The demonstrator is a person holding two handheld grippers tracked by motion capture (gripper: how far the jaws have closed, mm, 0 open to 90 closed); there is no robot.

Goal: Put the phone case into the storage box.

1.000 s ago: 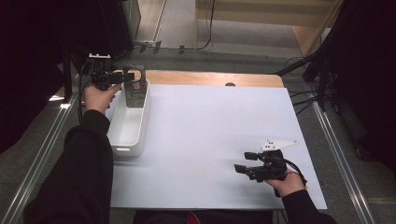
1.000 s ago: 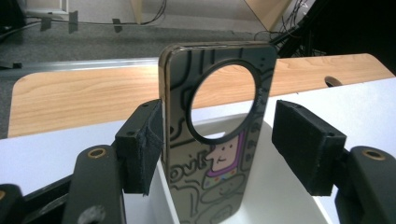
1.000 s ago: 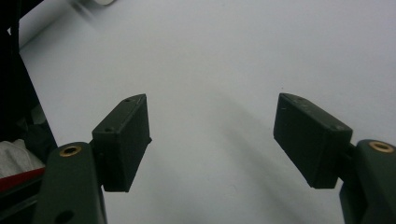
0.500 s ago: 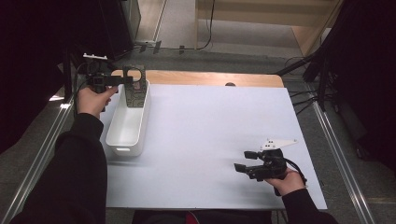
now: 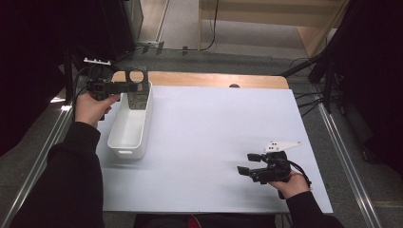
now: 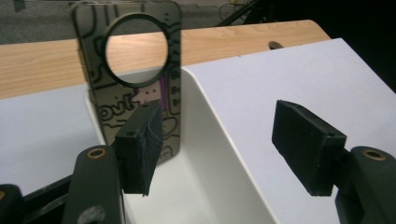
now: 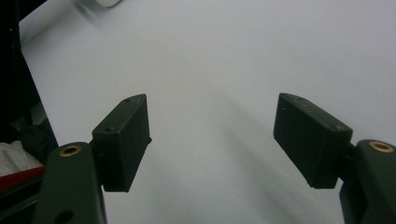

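Observation:
A dark patterned phone case (image 5: 136, 81) with a round hole stands upright at the far end of the white bin (image 5: 124, 153). My left gripper (image 5: 129, 87) hovers at that end of the bin, pointing right, its jaws open with nothing between them. In the left gripper view the phone case (image 6: 126, 42) rises behind the left pad (image 6: 140, 144), and the bin's inner wall (image 6: 208, 126) lies between the jaws of my left gripper (image 6: 224, 149). My right gripper (image 5: 248, 164) is open over the white table sheet (image 5: 214, 128) at the near right; in its own view my right gripper (image 7: 215, 135) has only sheet (image 7: 210, 56) between its jaws.
A wooden strip (image 5: 209, 79) runs along the table's far edge, with a small hole (image 5: 233, 86) in it. Metal rails (image 5: 349, 166) border the table on both sides. Dark curtains and cables stand beyond the back and right edges.
My left hand has drawn back toward the left and risen slightly, with its jaws as wide as before. The phone case stays at the bin's far end. The right hand has kept still.

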